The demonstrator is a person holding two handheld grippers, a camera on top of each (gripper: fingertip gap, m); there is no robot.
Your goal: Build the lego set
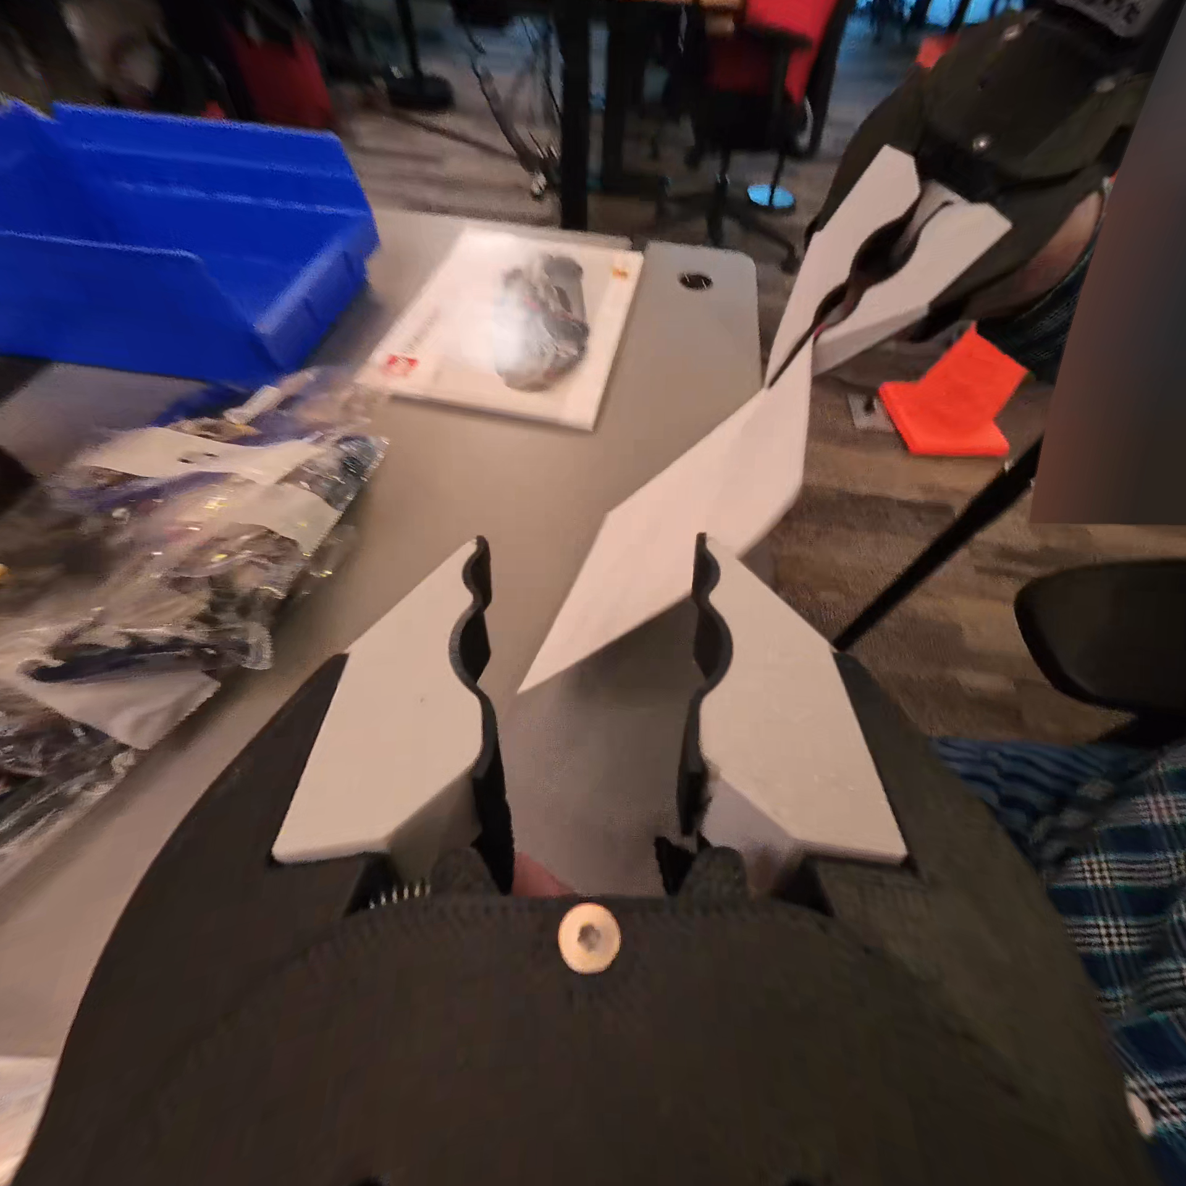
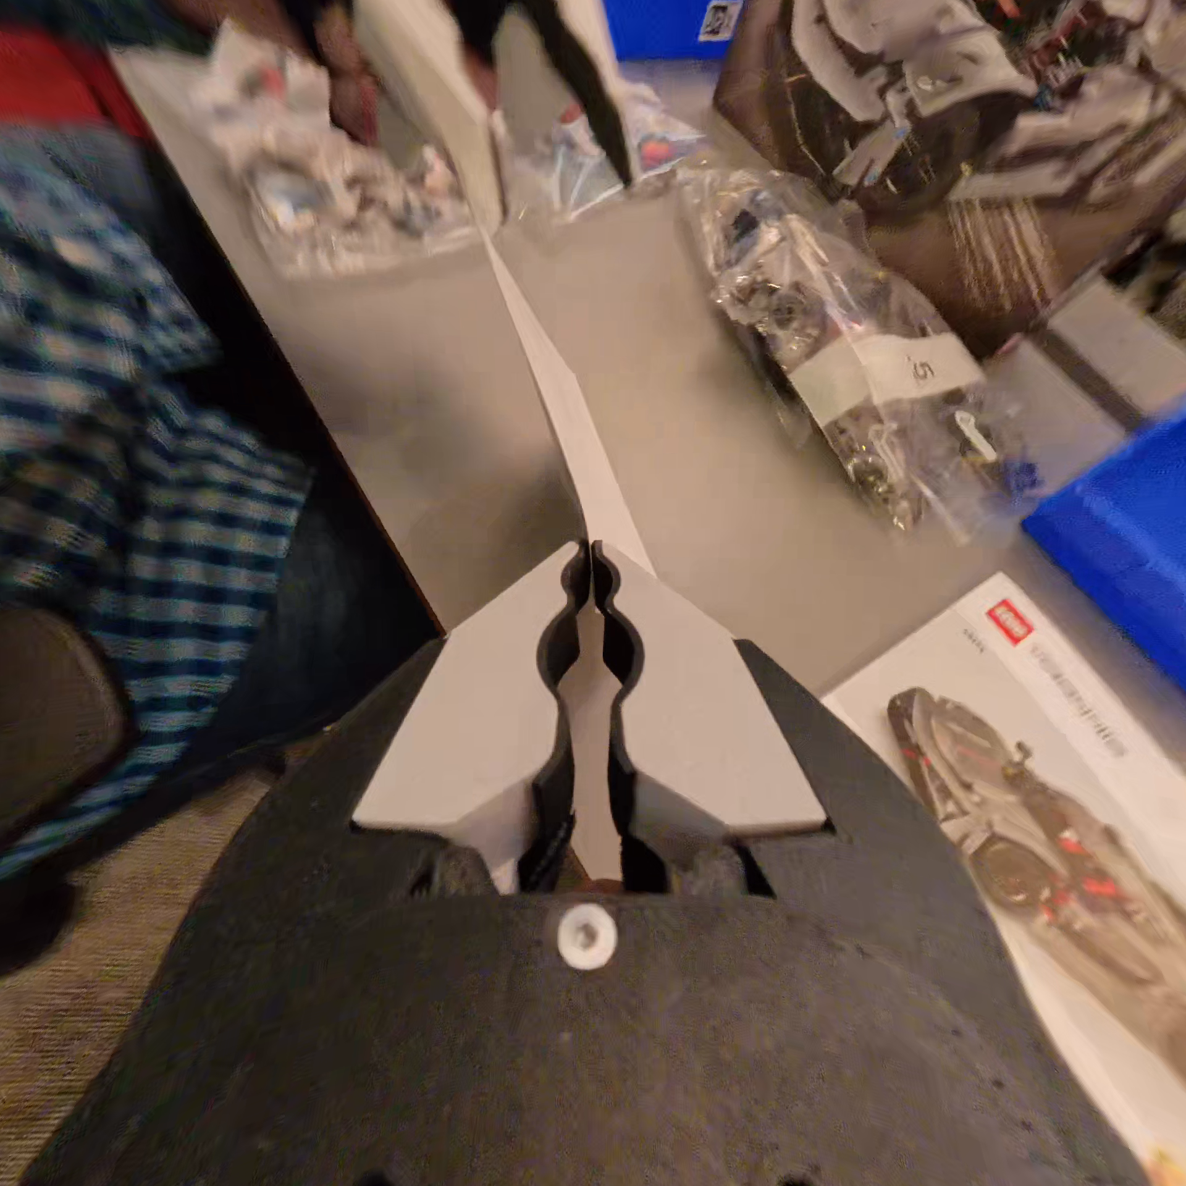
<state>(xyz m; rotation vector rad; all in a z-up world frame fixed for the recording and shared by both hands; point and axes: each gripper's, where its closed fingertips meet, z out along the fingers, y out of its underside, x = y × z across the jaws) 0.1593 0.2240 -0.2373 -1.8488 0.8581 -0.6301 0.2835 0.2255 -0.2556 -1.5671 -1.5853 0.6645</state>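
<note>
My right gripper (image 2: 591, 565) is clenched on one corner of a white sheet (image 1: 699, 513), a stiff paper or thin card, which runs forward from its tips toward my left gripper (image 1: 593, 571). The left one is released, its fingers spread, with the sheet's lower edge lying in the gap between them; I cannot tell if it touches either pad. The sheet looks light and fairly stiff, holding a flat plane with a slight twist, so I judge it will crease if squeezed mid-span and slide if pinched too lightly; the free lower corner is the place to take it. Left of the left gripper lie clear bags of lego parts (image 1: 192, 552), soft, crinkly and slippery, best taken by a sealed edge. Ahead of it rests the instruction booklet (image 1: 513, 327) on the grey table (image 1: 488, 488), with a blue bin (image 1: 173, 257) far left.
</note>
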